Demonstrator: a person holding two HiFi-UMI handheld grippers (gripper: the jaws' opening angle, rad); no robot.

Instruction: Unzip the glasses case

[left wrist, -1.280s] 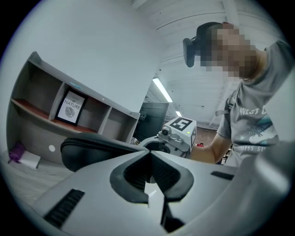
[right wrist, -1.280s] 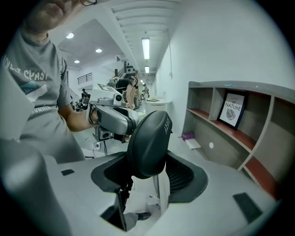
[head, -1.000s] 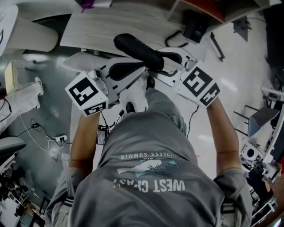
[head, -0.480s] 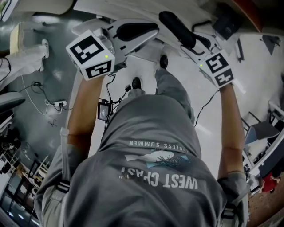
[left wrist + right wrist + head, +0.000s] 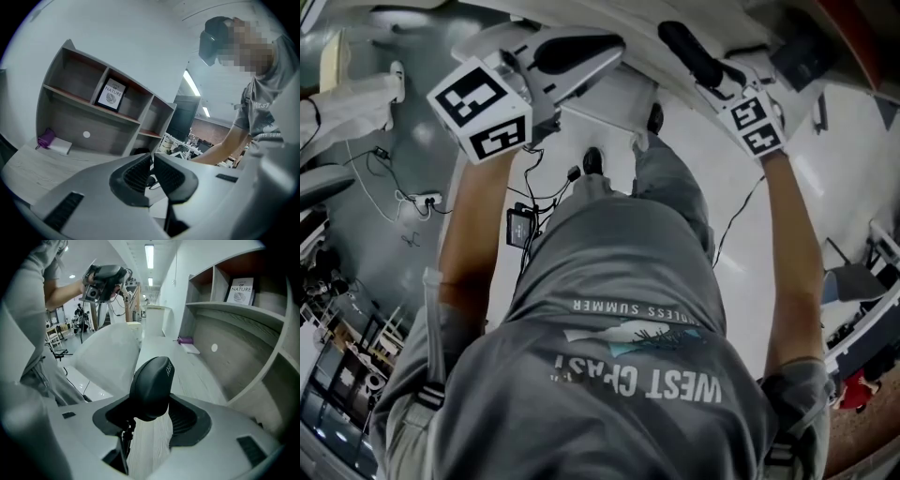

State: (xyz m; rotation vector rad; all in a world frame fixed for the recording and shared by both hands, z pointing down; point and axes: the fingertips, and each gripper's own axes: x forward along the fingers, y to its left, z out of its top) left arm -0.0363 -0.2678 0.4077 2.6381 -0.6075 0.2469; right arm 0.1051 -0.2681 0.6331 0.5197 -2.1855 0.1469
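glasses case [image 5: 151, 380] in right claw [image 5: 152, 417], "of nature" print [image 5: 240, 290] behind

Wood-grain desk [image 5: 187, 371]: purple object [image 5: 186, 340], flat white box [image 5: 191, 348] (side by side, far end).

Gripped between the jaws of the right hand-held gripper [image 5: 153, 417], over the worktop [image 5: 190, 377]: glasses case [image 5: 151, 387]. Along the worktop's back, a shelf unit [image 5: 243, 333]; upright in an upper compartment, a book [image 5: 241, 290]. On the worktop at the shelf's foot, a small object [image 5: 185, 340] just beside a flat pad [image 5: 191, 348].
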